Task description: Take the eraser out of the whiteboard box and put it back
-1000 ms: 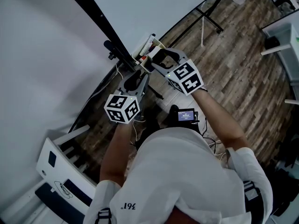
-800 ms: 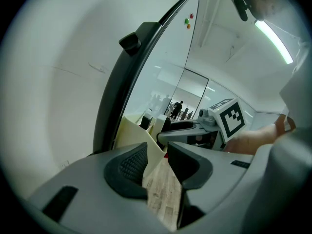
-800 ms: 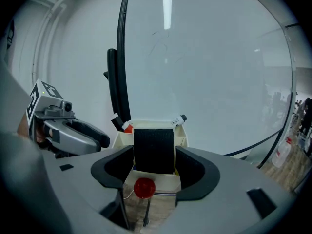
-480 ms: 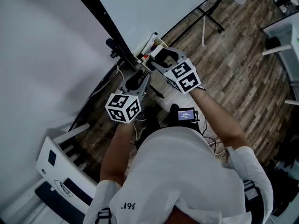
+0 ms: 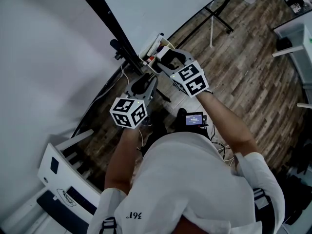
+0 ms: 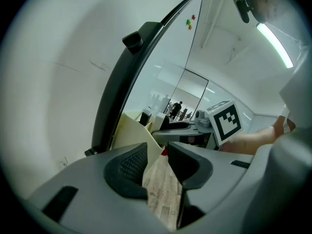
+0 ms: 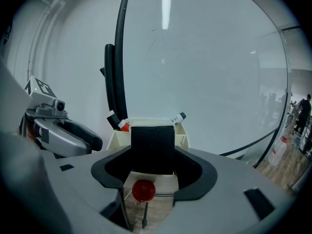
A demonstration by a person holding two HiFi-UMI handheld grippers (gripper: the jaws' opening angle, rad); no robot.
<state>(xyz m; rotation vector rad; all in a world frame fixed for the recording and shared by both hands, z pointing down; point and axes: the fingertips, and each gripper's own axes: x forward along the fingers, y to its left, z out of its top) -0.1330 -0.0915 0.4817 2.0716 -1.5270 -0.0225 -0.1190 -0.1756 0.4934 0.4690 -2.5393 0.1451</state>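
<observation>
Whiteboard [image 7: 204, 57] with a dark edge stands tall in front, and a small cream box [image 7: 182, 139] hangs at its bottom edge with pens [image 7: 178, 117] poking out. Right tongs [image 7: 152, 165] reach up to the box and squeeze the black eraser [image 7: 152, 141], which stands at the front of the box. Left tongs [image 6: 158, 164] wait just beside the box, a little way apart, with nothing in them but a view of the wood floor [image 5: 243, 72].
</observation>
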